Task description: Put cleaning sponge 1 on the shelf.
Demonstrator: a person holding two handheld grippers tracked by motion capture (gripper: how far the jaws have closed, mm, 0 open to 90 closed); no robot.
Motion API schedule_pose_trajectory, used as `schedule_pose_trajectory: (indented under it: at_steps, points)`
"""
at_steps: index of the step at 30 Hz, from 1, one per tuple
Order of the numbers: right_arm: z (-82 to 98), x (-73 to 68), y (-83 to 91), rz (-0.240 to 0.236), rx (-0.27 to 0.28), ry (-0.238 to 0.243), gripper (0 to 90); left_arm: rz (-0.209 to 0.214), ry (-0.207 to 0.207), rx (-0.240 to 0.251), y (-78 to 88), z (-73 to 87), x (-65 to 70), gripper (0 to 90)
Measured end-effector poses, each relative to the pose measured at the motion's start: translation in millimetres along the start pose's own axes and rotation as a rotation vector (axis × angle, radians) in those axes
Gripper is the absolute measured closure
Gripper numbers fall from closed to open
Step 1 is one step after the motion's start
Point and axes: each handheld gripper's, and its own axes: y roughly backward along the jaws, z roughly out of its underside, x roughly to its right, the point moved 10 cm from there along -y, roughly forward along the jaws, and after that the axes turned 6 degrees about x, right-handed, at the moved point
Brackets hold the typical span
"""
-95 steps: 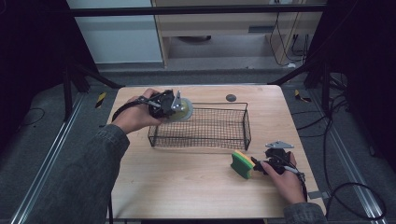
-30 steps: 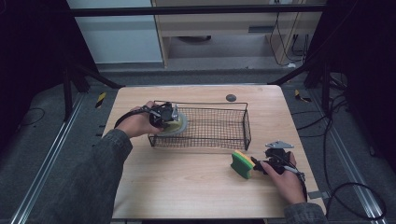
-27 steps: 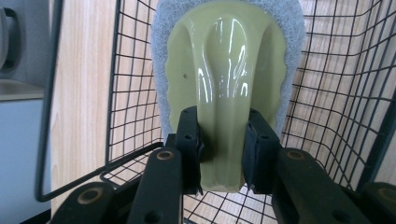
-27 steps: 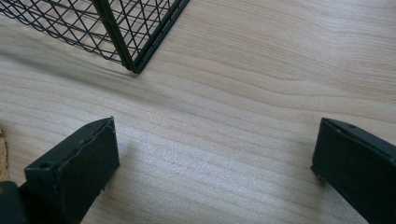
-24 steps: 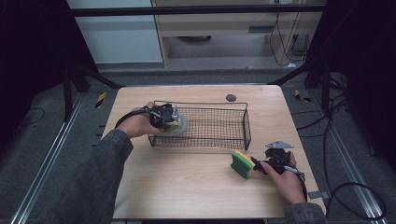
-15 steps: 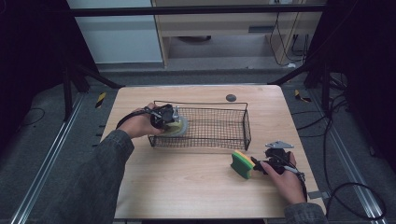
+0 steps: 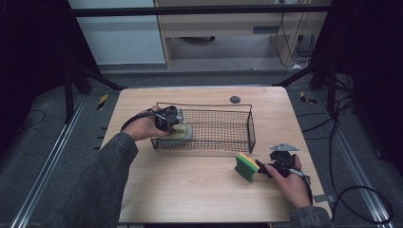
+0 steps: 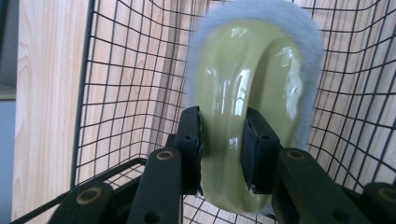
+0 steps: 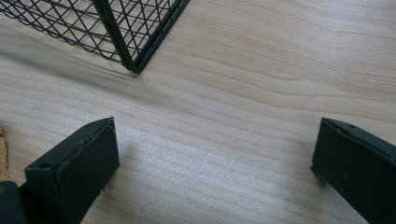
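On the wooden table [image 7: 190, 190] we count one sponge, one wire basket, one brush and one small dark disc. Nearest us, the right gripper [image 7: 266, 168] rests low on the table with its jaws spread wide and empty, just beside the green and yellow sponge [image 7: 246, 167]. Farther back, the left gripper [image 8: 222, 140] pinches the pale green brush [image 8: 252, 93] inside the left end of the black wire basket [image 7: 223, 126]. The dark disc [image 7: 235, 99] lies beyond the basket.

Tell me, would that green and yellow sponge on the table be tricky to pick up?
Probably not. The sponge looks soft and porous, so it should squash a little and weigh next to nothing. Its blocky shape suggests it won't roll. Standing on its narrow edge, it might topple if the open right gripper nudges it.
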Motion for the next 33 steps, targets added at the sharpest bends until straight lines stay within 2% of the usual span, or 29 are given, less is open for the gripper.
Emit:
schedule_pose_trajectory:
  at_steps: [7,9,11,12,13,14,15,16,20,23,25,27,29,32,33]
  points:
    - [0.0,0.0,0.0,0.0,0.0,0.0,0.8,0.001,0.006,-0.001,-3.5,-2.7,1.5,68.5]
    - [0.0,0.0,0.0,0.0,0.0,-0.001,0.8,0.0,0.016,0.004,-3.4,-3.2,1.6,62.9]
    - [0.0,0.0,0.0,0.0,0.0,0.0,0.8,-0.009,0.034,0.032,-1.2,-5.7,1.0,53.5]
    - [0.0,0.0,0.0,0.0,0.0,0.0,0.8,-0.01,0.028,0.05,1.4,-7.1,-0.1,49.8]
    - [0.0,0.0,0.0,0.0,0.0,0.0,0.8,-0.014,0.043,0.075,5.6,-8.8,-0.8,48.7]
    - [0.0,0.0,0.0,0.0,0.0,0.0,0.8,-0.014,0.043,0.075,5.6,-8.8,-0.8,45.9]
    - [0.0,-0.1,0.0,0.0,0.0,-0.001,0.8,-0.018,0.058,0.093,9.2,-10.3,-1.4,45.9]
    - [0.1,-0.1,0.0,0.0,-0.001,-0.001,0.7,-0.028,0.084,0.132,16.9,-13.8,-2.7,38.8]
    - [-0.1,-0.3,0.0,-0.001,0.001,-0.004,0.8,-0.05,0.142,0.195,31.7,-21.2,-5.7,26.0]
    - [-0.1,-0.3,0.0,-0.001,0.001,-0.004,0.8,-0.068,0.183,0.222,40.7,-25.6,-6.1,15.4]
    - [-0.1,-0.3,0.1,-0.001,0.0,-0.004,0.8,-0.092,0.204,0.234,45.2,-26.6,-6.3,11.7]
    - [-0.1,-0.3,0.0,-0.001,0.001,-0.003,0.8,-0.099,0.21,0.238,46.6,-26.5,-5.8,9.4]
    - [-0.1,-0.3,0.1,-0.001,0.0,-0.004,0.8,-0.11,0.256,0.265,50.8,-24.0,-1.1,6.6]
    - [-0.1,-0.3,0.0,-0.001,0.0,-0.004,0.8,-0.129,0.296,0.284,53.2,-18.1,3.5,4.8]
    - [-0.1,-0.3,0.0,-0.001,0.001,-0.004,0.8,-0.128,0.333,0.31,55.3,-16.4,6.2,4.6]
